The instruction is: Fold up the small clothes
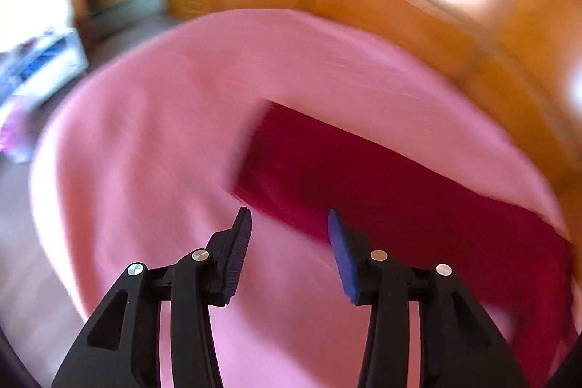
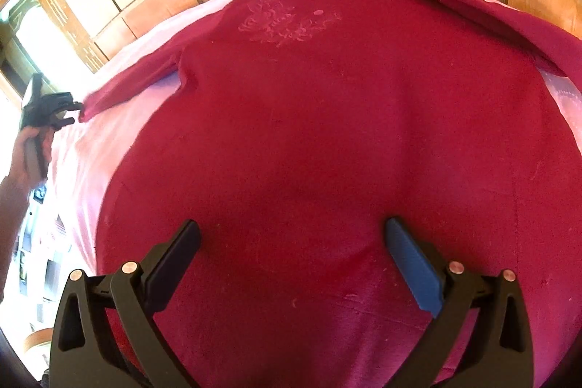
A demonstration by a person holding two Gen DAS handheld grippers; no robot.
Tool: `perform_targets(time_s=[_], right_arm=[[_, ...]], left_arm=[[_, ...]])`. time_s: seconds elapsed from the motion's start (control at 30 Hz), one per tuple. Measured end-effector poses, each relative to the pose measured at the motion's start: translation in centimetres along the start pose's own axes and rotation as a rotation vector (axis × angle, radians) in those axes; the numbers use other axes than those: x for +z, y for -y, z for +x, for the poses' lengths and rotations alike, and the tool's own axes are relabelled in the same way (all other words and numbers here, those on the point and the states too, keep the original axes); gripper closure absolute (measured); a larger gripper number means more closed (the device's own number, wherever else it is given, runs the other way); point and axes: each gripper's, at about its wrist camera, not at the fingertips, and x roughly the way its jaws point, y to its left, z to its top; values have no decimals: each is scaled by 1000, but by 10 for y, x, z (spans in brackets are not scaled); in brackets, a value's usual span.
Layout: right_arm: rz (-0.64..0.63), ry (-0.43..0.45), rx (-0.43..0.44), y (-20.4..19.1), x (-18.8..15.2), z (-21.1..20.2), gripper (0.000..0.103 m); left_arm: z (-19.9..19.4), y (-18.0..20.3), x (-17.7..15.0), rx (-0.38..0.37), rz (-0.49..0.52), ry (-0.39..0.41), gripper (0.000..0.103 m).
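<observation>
Right wrist view: red long-sleeved shirt (image 2: 327, 133) lies flat on pink bed sheet (image 2: 91, 151), sleeves spread. Soft, light, limp knit. Both my fingers released, empty: left gripper (image 1: 289, 253) beside the cuff (image 1: 276, 170), the best hold; right gripper (image 2: 291, 264) over the hem.

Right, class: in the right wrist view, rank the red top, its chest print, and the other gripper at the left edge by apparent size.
1. Red top, fills most of the view.
2. Chest print.
3. Left gripper, looks smaller, though it is far off at the distorted fisheye edge, so its true size is unsure.
</observation>
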Motion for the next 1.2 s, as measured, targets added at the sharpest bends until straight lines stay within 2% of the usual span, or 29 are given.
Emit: perform_targets(time_s=[0.03, 0.1, 0.13, 0.2, 0.27, 0.33, 0.37, 0.43, 0.5, 0.53, 0.57, 0.63, 0.67, 0.7, 0.8, 0.87, 0.97, 1.03, 1.13, 1.17, 1.2], right_arm=[[25, 9, 14, 6, 2, -7, 4], [75, 47, 0, 22, 5, -25, 14], [93, 69, -20, 31, 5, -35, 16], [138, 122, -88, 55, 3, -58, 21], [196, 157, -169, 85, -5, -81, 22], [268, 165, -245, 116, -16, -97, 23], [291, 161, -265, 127, -22, -101, 24], [335, 133, -304, 148, -37, -107, 27], [354, 80, -289, 159, -52, -105, 39], [347, 66, -284, 159, -57, -103, 41], [321, 66, -289, 155, -62, -104, 44], [291, 54, -291, 151, -67, -105, 58], [276, 46, -282, 147, -68, -105, 77], [264, 39, -278, 140, -70, -103, 95], [220, 53, -256, 127, -70, -118, 96], [215, 71, -227, 122, -70, -128, 96], [205, 38, -233, 123, -78, -126, 96], [202, -9, -235, 124, -82, -117, 96], [220, -12, -226, 131, -80, -117, 95], [247, -1, -215, 133, -81, -119, 93], [268, 20, -205, 137, -80, -123, 87]], left_arm=[[-11, 9, -13, -74, 39, -10, 61], [-36, 30, -47, -241, 143, -46, 61], [-49, 40, -67, -335, 187, -73, 61], [-65, 62, -99, -461, 283, -143, 61], [-78, 81, -131, -555, 358, -199, 61], [-80, 95, -157, -640, 387, -279, 61], [-81, 100, -169, -661, 399, -315, 61], [-76, 110, -191, -658, 443, -360, 61], [-69, 116, -205, -646, 461, -396, 61], [-67, 118, -207, -653, 459, -414, 63], [-67, 119, -213, -656, 465, -416, 70], [-63, 124, -214, -620, 500, -393, 87], [-59, 127, -212, -607, 504, -391, 94], [-58, 128, -208, -603, 498, -386, 96], [-70, 123, -210, -587, 520, -346, 98], [-69, 111, -197, -579, 516, -341, 98], [-61, 110, -199, -545, 522, -349, 98], [-60, 116, -203, -500, 564, -337, 98], [-65, 114, -198, -504, 577, -357, 97], [-68, 114, -195, -495, 574, -348, 88], [-75, 117, -190, -495, 576, -315, 73]])
